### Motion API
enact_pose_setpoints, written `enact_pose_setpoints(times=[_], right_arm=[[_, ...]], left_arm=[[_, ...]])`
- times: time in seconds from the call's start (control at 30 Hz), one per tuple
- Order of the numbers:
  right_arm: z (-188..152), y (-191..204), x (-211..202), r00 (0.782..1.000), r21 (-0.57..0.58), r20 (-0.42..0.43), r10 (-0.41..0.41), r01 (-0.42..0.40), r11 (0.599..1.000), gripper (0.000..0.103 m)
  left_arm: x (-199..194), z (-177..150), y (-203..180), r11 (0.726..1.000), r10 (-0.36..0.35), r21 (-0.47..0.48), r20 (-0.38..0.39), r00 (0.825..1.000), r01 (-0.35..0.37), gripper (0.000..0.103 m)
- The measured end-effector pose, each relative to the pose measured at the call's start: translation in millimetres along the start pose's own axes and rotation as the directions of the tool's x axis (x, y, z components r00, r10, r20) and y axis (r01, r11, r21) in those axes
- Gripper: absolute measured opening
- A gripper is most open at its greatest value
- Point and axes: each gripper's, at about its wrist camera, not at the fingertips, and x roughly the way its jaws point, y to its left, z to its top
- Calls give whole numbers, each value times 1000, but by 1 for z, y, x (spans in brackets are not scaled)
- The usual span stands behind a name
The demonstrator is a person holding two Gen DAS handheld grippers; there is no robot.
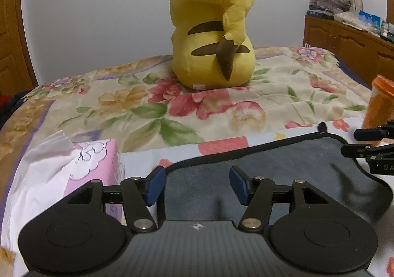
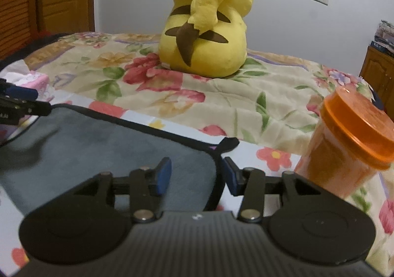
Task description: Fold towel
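Observation:
A dark grey towel (image 1: 283, 166) with black trim lies flat on the flowered bedspread; it also shows in the right wrist view (image 2: 110, 148). My left gripper (image 1: 197, 185) is open, its blue pads spread over the towel's left part just above the cloth. My right gripper (image 2: 197, 176) is open over the towel's right corner, the trim edge running between its pads. A small black loop tag (image 2: 229, 142) sticks out at that corner. The right gripper's fingers show at the right edge of the left wrist view (image 1: 369, 139).
A big yellow plush toy (image 1: 211, 30) sits on the bed behind the towel. An orange lidded jar (image 2: 344, 144) stands right of the towel. A pink tissue box (image 1: 96, 166) stands to its left. Wooden cabinets (image 1: 344, 43) line the right wall.

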Motion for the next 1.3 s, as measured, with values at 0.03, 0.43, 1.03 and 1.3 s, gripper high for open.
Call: enact_pose_setpoints(times=[0.03,0.43,1.03,1.3], right_arm=[[-1,1,-3,1000,7,3,4,-4,1000,48],[-13,23,-36,999,43,15,48,-49,998,71],[-27,32,-80,999,88,27,46,-48,995,91],[-37,33,-107,999,112,22,23,-26,993,101]], left_arm=[[-4,-2,-1,1000,-7,-2,0,1000,7,65],[-40,-27,-22,999,-32,15,-22,999,32,81],[-94,-45,-38,999,-31,23,-14,999,32,97],[-126,-52,-42,1000,-23,8,2,1000,23,103]])
